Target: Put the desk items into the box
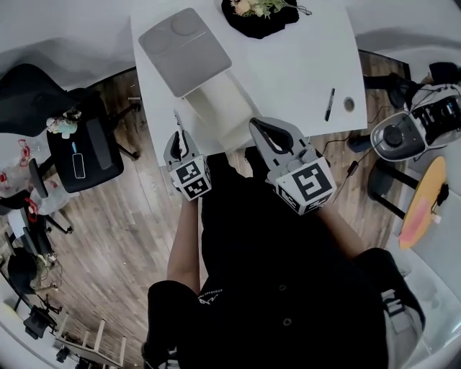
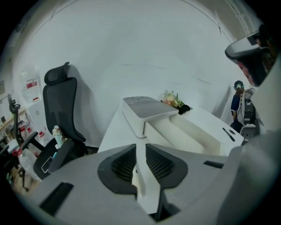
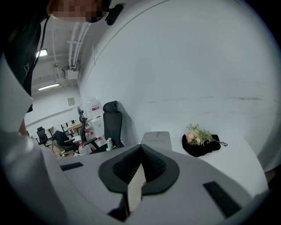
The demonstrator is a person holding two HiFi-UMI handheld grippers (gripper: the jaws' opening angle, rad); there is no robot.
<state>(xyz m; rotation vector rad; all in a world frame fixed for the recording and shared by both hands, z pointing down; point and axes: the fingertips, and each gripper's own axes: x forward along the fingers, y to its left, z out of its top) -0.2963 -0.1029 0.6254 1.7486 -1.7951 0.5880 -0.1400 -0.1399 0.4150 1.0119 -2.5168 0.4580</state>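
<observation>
The white table [image 1: 288, 68] carries 4 items: open box [image 1: 216, 108] at 8 o'clock, flower bundle [image 1: 259, 13] at 12, pen [image 1: 330, 104] and small round object [image 1: 349, 104] at 4.

Open white box [image 1: 216, 108] on desk [image 1: 295, 72], black pen [image 1: 330, 104], flowers [image 1: 259, 9] beyond

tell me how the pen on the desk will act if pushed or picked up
The pen is thin and straight, so it is probably stiff and light. It lies flat on the smooth white desk, so a sideways push may roll or skid it. Lying so low, it may slip from a loose pinch.
</observation>
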